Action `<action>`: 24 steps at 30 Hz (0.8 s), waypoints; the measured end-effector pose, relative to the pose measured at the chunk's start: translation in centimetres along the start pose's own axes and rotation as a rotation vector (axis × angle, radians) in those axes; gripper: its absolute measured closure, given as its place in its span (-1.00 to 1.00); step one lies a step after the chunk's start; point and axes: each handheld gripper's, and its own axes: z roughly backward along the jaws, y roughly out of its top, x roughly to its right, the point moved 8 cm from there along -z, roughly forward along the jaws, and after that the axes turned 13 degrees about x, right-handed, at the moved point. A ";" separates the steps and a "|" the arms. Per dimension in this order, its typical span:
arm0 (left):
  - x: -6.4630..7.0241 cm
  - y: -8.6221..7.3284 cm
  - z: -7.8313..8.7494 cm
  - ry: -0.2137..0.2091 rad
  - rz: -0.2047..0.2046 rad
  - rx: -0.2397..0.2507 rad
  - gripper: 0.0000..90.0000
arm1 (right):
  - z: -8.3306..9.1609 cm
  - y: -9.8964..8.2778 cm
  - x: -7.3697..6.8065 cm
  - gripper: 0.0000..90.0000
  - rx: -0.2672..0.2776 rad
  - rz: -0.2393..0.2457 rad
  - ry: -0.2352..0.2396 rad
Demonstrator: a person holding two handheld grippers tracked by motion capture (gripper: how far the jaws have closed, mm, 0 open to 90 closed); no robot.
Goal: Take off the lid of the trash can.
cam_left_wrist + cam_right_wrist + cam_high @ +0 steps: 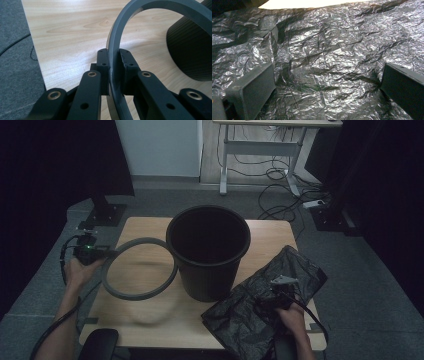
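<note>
The left gripper [102, 253] is clamping its jaws on the edge of a grey ring [140, 268], which is leaning against the black bin [208, 251] on the wooden surface [150, 312]. The right gripper [274, 295] is hovering, jaws spread wide, over a crumpled black bag [324, 57].

left tongs [102, 253]: jaws clamped tight, pointing right, held level at bench's left edge
left forearm: comes up from bottom left
right tongs [324, 82]: jaws spread wide, aimed down
right hand [291, 314]: low, near bench's front right
</note>
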 end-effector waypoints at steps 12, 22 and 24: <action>-1.0 -3.0 -1.9 0.004 0.013 -0.021 0.77 | 0.0 0.0 0.0 -1.00 0.000 0.000 0.000; -1.4 -4.8 -3.5 0.017 0.011 -0.017 0.77 | 0.0 0.0 0.0 -1.00 0.001 -0.001 0.000; -1.5 -5.3 -3.8 0.026 0.009 -0.021 0.77 | 0.0 0.0 0.0 -1.00 0.001 -0.001 0.000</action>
